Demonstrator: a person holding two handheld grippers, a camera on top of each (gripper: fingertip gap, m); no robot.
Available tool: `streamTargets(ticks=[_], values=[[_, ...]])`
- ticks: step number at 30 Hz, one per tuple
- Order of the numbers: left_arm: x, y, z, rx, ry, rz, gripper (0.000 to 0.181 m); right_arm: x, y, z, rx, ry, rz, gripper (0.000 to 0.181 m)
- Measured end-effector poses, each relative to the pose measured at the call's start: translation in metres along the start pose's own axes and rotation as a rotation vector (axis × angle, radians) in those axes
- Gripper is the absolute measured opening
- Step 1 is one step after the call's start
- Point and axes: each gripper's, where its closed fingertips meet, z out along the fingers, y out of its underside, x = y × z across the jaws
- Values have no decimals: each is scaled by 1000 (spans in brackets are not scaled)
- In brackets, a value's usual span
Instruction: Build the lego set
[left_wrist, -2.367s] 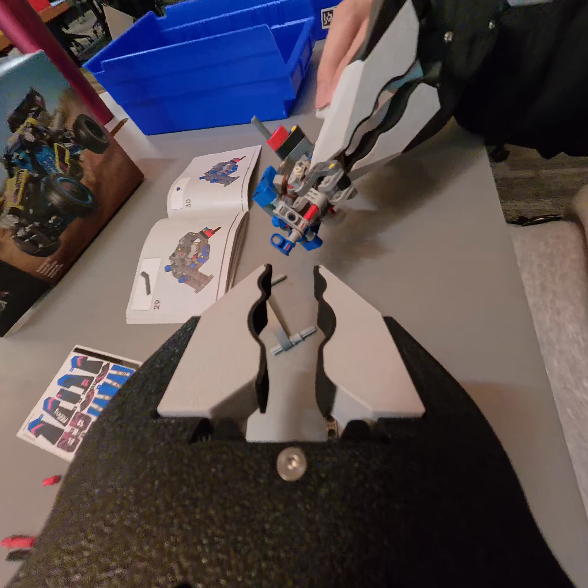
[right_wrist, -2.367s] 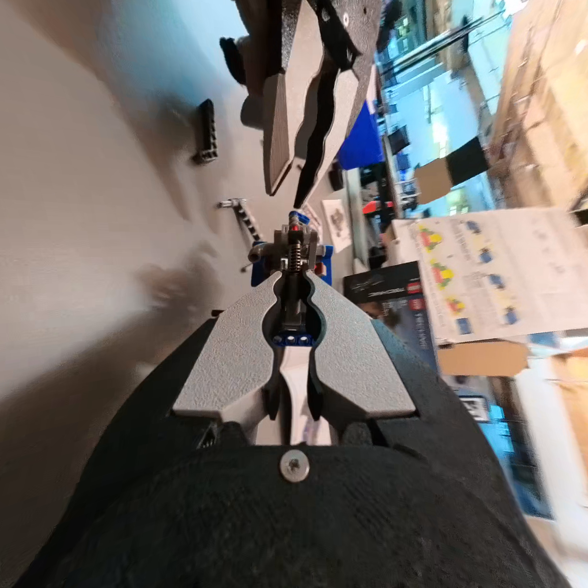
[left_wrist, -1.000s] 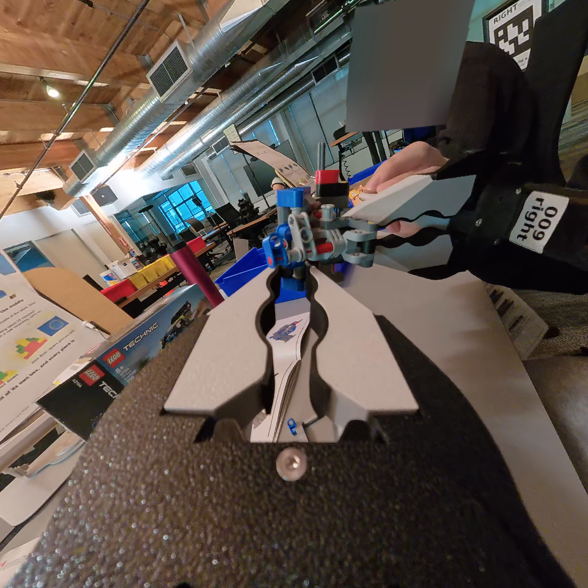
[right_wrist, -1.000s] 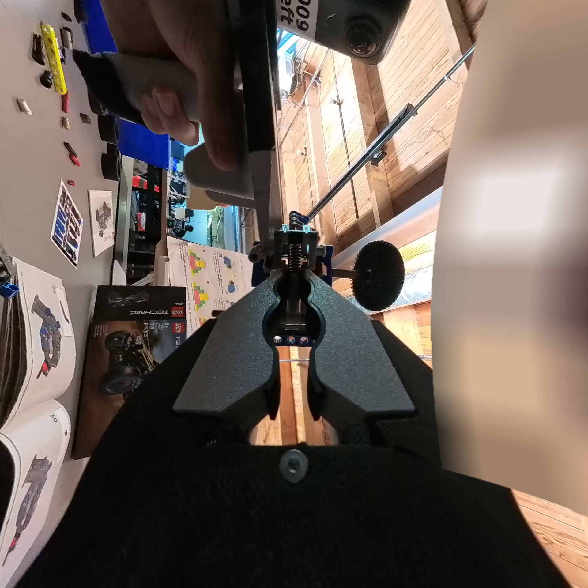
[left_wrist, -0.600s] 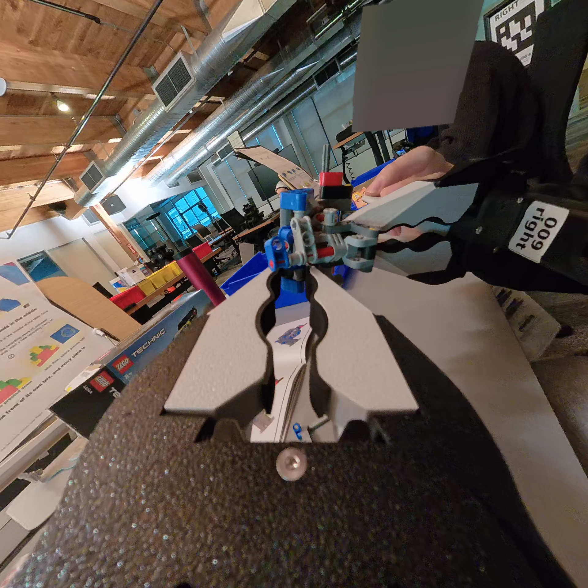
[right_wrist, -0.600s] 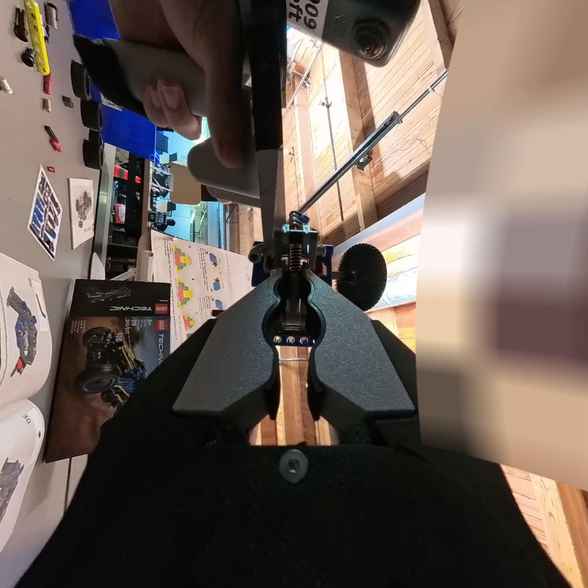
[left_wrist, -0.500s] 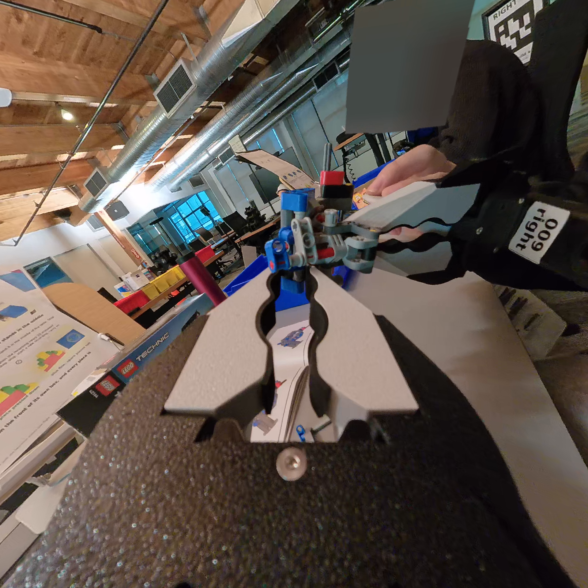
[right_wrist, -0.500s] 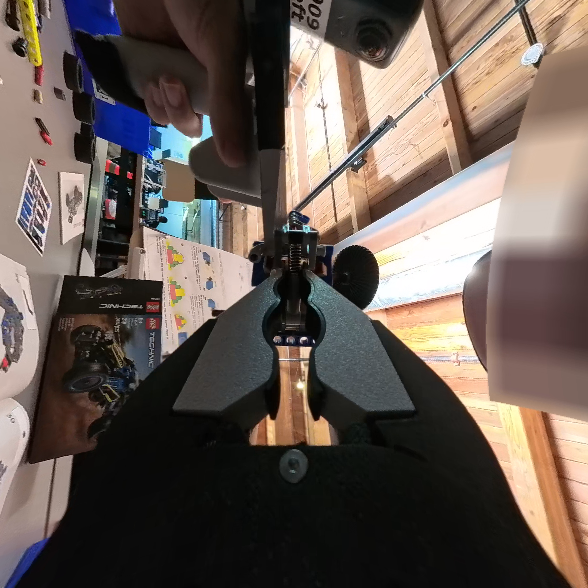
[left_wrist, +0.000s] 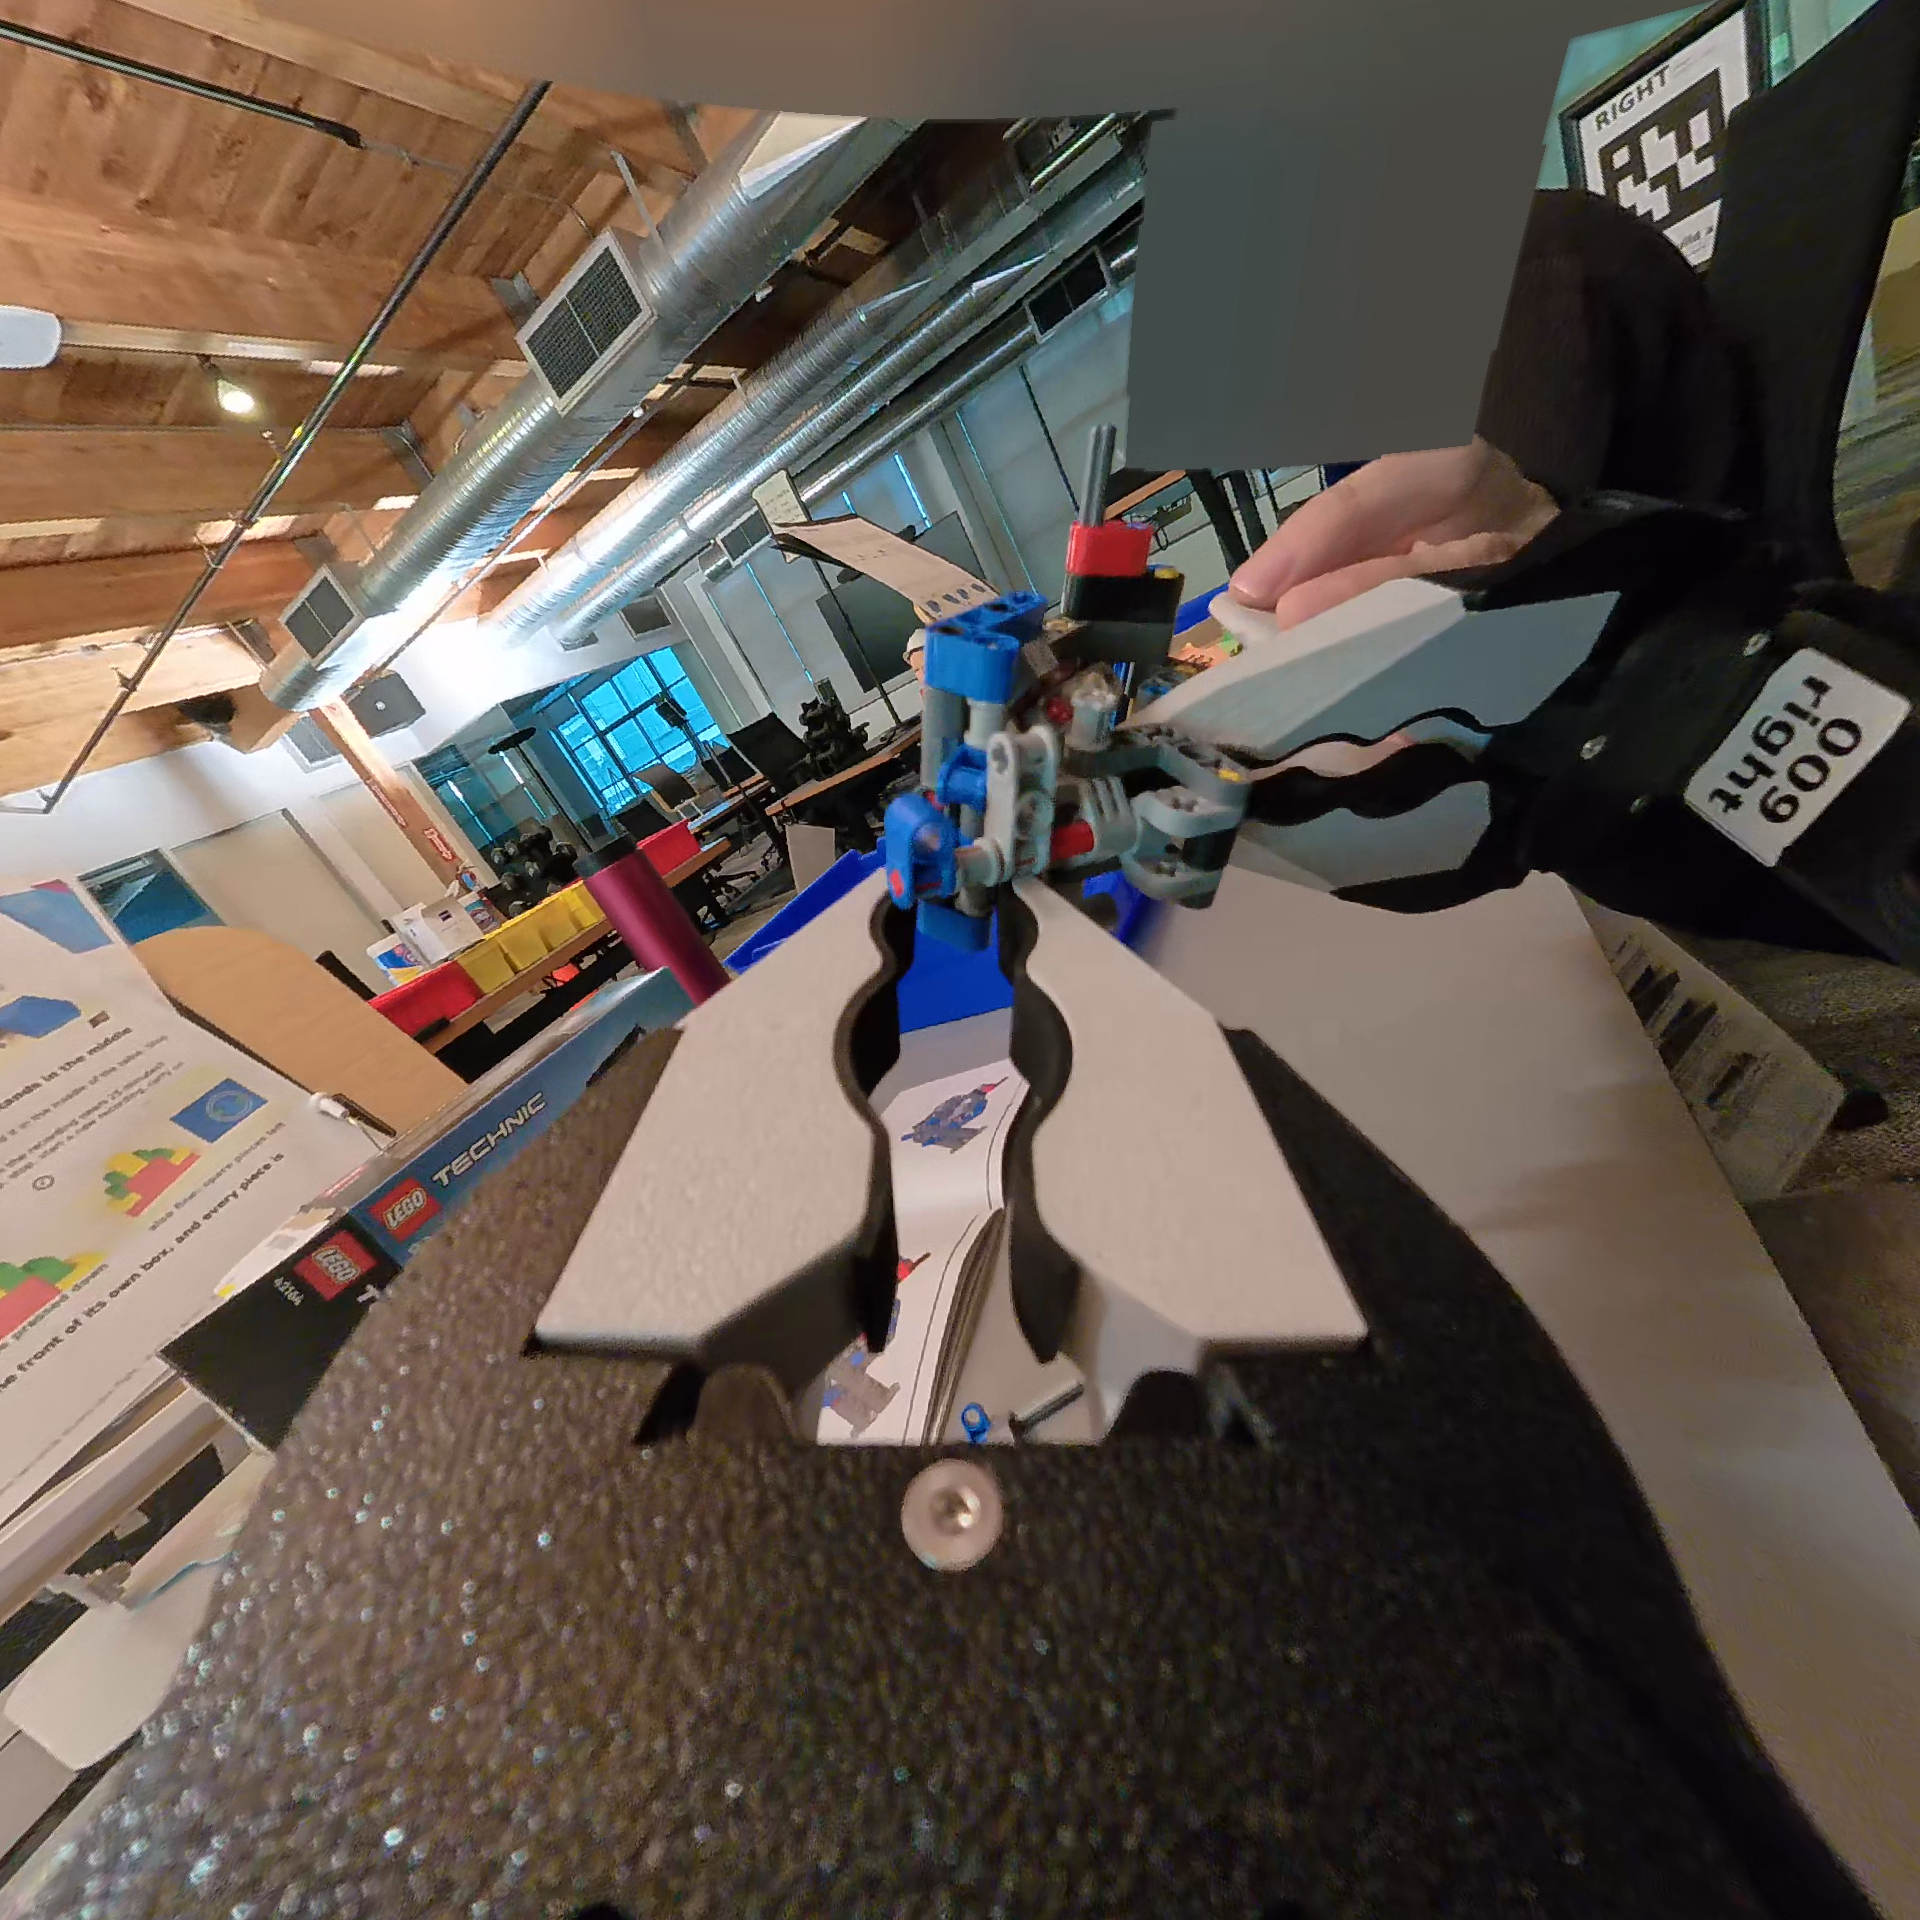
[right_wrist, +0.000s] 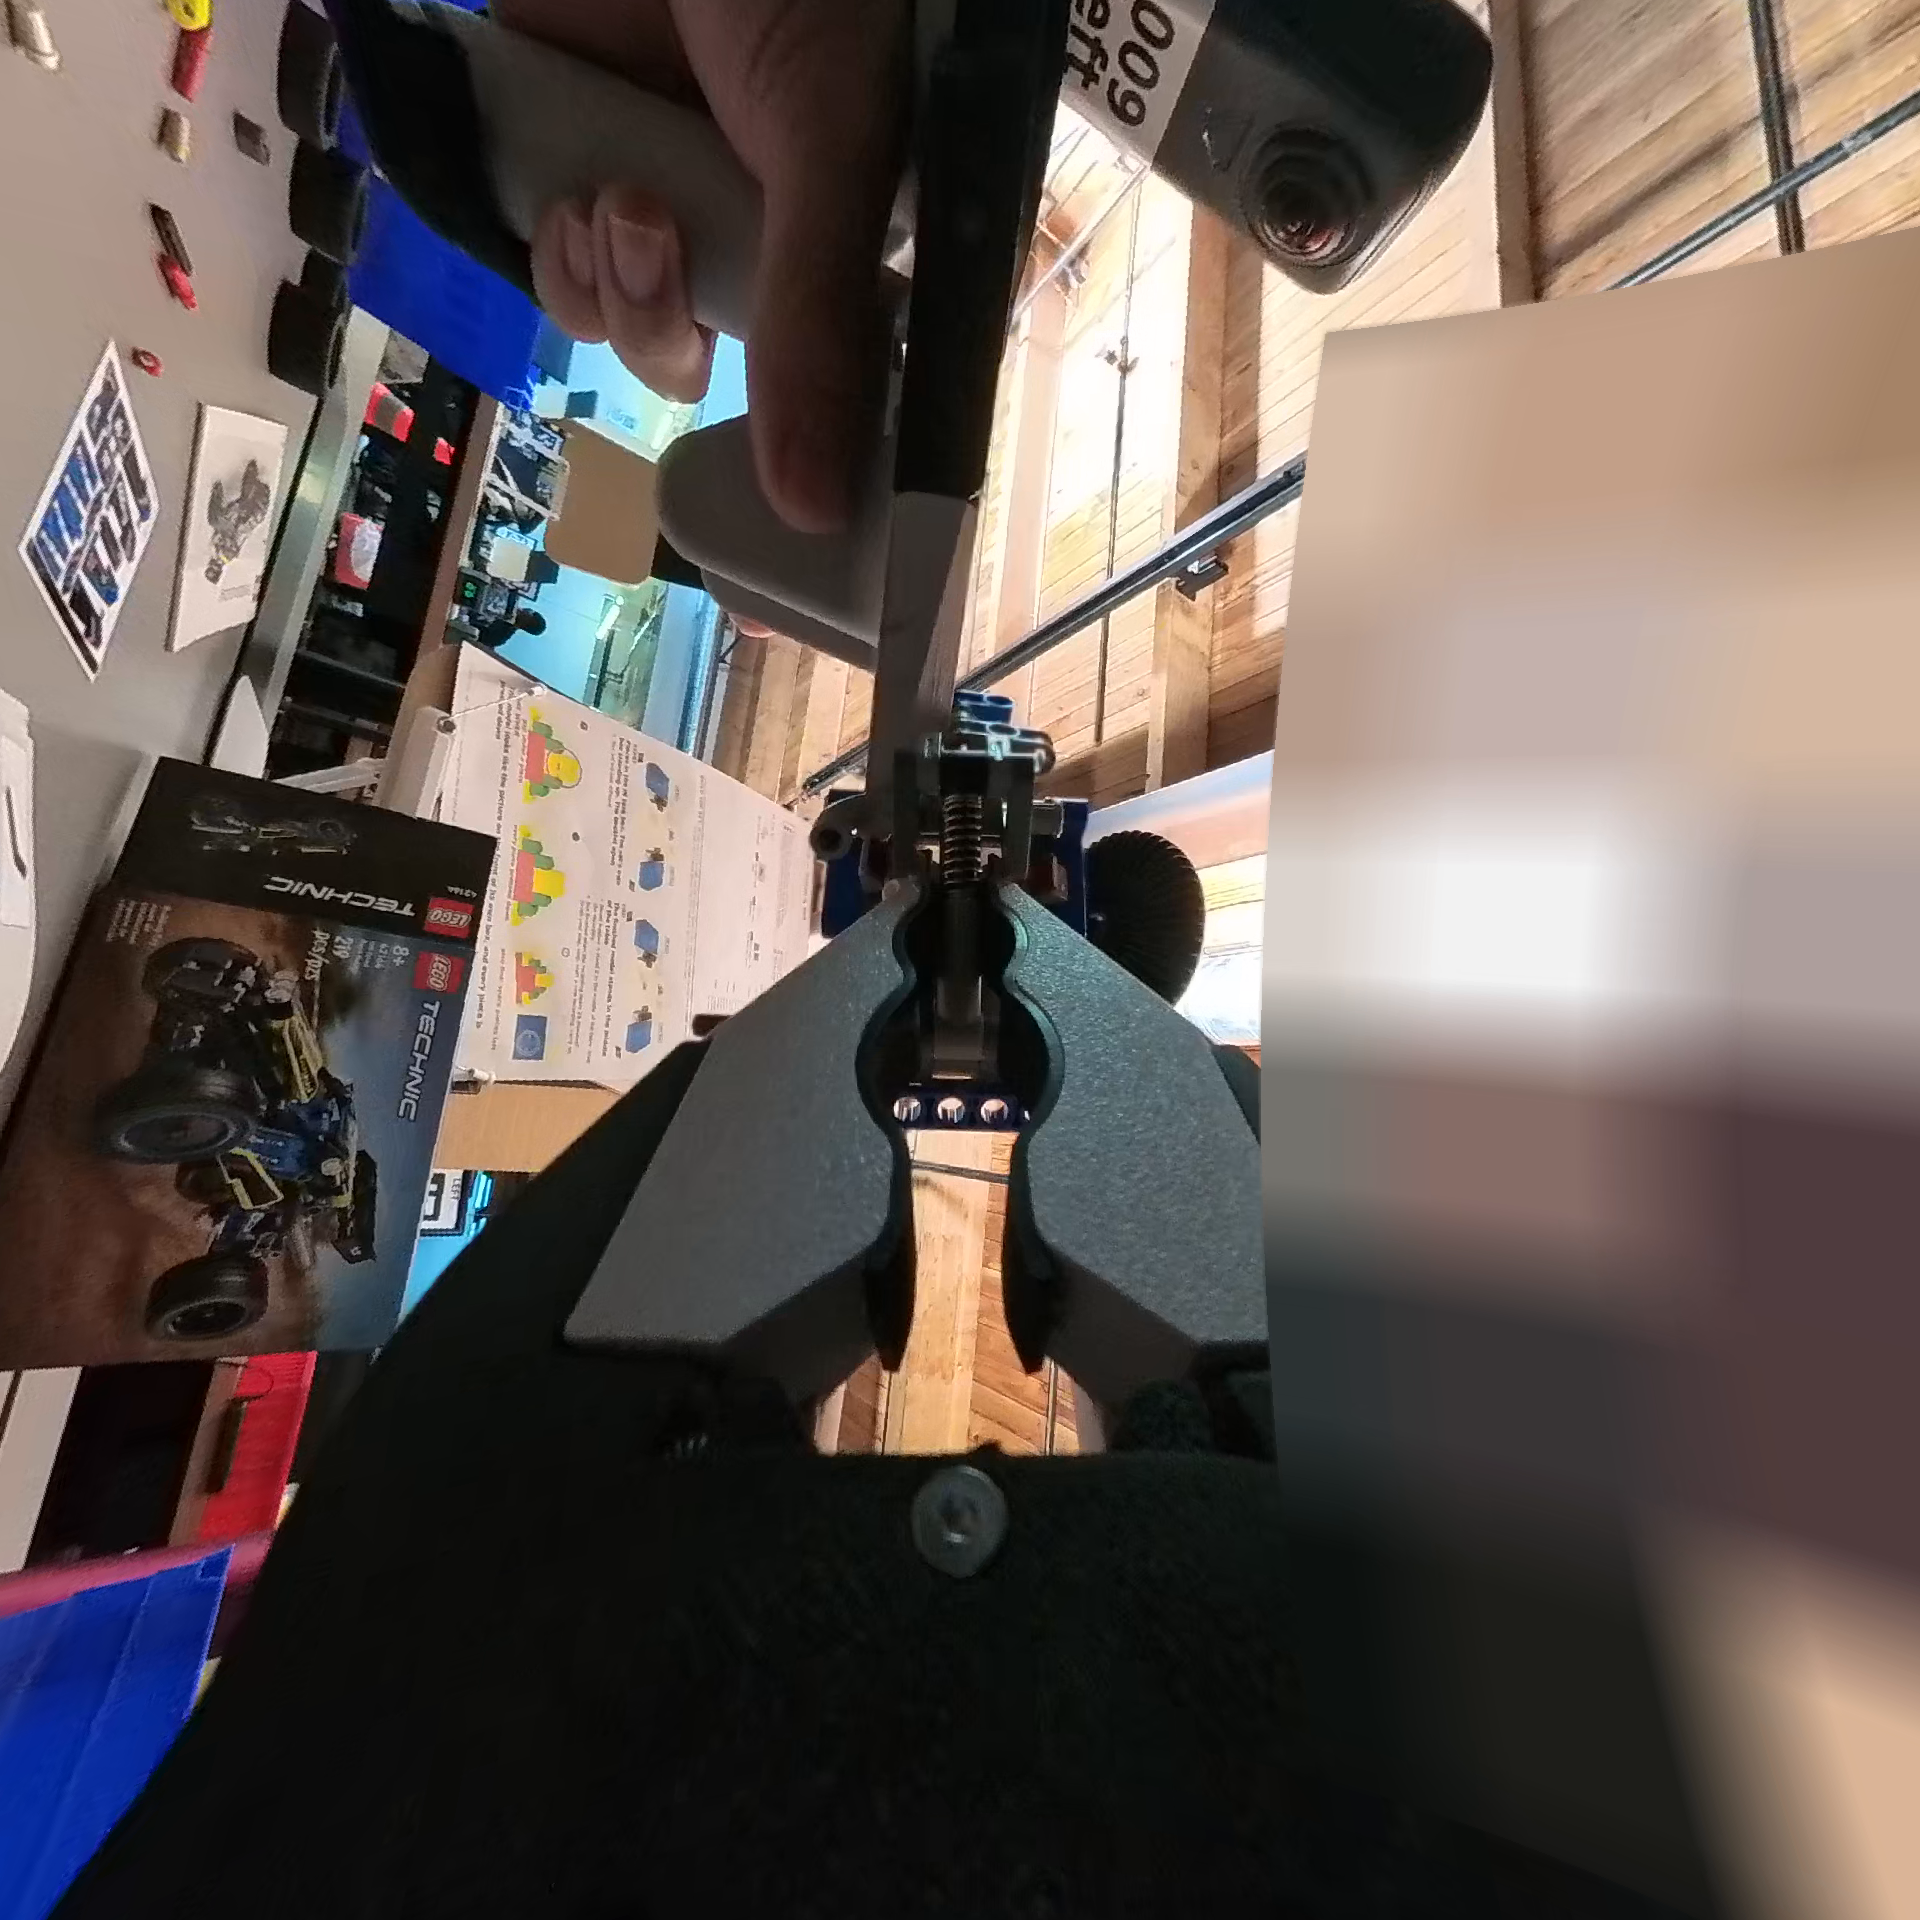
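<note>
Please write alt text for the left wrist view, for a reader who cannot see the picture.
The right gripper, coming in from the right, is shut on a partly built lego model held up in the air, while the left gripper closes its jaws on the model's blue bottom end. Below lie a grey table and an open instruction booklet.

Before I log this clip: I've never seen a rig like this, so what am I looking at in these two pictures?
No robot here: a person holds a two-finger hand-held gripper in each hand, each with a camera looking along its fingers. One picture is from the left hand-held gripper, the other from the right hand-held gripper, whose view is turned sideways.

Both are shut on a half-built lego model of blue, grey, red and black parts, held up above the grey table: the left grips a blue part at its bottom, the right its side. On the table lie an open instruction booklet, the set's box, a sticker sheet, black tyres and small loose parts. Blurred blocks are privacy patches.
</note>
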Motion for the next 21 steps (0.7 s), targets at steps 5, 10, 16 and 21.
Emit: streamTargets(ticks=[5,10,16,21], values=[[-1,7,1,-28,-8,-5,12,-6,2,1,-5,-22,10,4],[-4,20,3,-97,-23,-5,14,-17,5,2,-4,-64,118,4],[-5,46,0,-227,12,-56,20,-42,8,3,16,-193,473,4],[-4,71,-13,-364,83,-109,24,-73,6,0,56,-346,813,5]])
